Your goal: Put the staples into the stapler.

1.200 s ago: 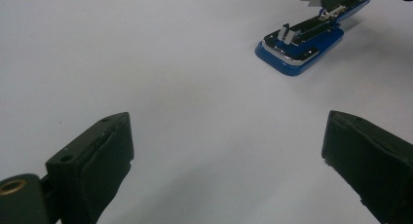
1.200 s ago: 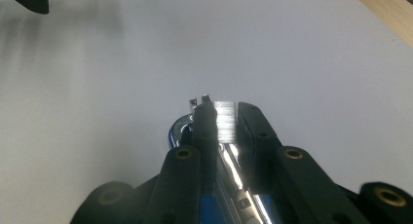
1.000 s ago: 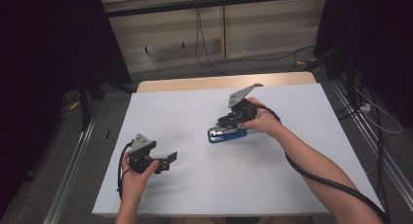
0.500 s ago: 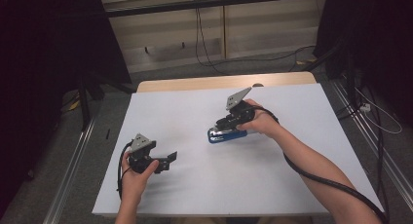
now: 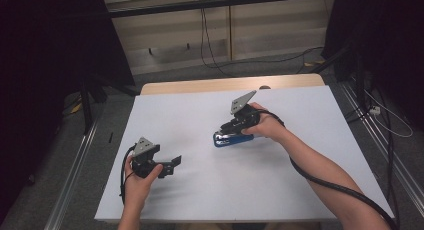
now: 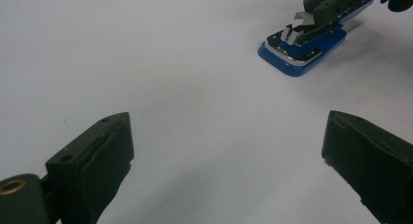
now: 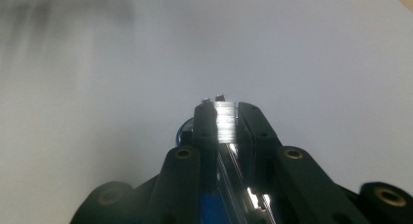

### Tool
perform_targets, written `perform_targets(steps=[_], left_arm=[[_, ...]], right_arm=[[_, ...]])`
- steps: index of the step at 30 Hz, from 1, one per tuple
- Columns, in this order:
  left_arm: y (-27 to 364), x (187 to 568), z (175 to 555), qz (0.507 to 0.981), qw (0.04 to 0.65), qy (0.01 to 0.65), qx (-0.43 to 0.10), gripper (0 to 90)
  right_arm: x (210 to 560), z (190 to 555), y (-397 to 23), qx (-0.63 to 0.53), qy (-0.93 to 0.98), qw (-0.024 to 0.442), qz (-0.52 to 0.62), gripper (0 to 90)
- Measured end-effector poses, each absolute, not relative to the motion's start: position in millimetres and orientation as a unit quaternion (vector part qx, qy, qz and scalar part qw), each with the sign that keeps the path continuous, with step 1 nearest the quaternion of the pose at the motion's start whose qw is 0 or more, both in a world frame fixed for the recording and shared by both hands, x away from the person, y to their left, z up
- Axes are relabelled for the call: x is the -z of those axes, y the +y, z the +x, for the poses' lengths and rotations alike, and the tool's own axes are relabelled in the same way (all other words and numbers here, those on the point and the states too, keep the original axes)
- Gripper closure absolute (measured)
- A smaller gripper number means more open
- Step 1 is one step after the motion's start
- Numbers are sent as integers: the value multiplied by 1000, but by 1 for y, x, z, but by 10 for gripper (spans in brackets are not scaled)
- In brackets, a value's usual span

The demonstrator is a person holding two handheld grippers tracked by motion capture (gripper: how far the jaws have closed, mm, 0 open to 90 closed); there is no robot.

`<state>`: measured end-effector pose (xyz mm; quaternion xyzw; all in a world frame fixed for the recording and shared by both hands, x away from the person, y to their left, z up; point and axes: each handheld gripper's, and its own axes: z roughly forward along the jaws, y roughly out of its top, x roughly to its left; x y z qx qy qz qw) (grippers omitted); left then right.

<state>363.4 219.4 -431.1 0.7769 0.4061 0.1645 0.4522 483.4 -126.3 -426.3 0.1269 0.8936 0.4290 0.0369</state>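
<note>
Right gripper (image 5: 231,131) fingers pinch the blue stapler (image 5: 231,139) on the table (image 5: 300,175) to pin it; left gripper (image 5: 170,165) fingers spread, idle.

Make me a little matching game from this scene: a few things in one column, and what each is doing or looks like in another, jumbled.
Things:
1. left gripper
2. right gripper
3. stapler
4. table

States:
A. blue base with shiny metal on top
B. shut on something
C. covered in white
D. jaws apart, nothing between them

Pairs: 1-D, 2-B, 3-A, 4-C
</note>
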Motion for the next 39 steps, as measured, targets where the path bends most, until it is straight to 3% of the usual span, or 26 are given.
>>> perform_targets(steps=[39], left_arm=[[219, 432, 364, 779, 449, 406, -165, 50]], right_arm=[[427, 486, -128, -428, 896, 28, 112, 791]])
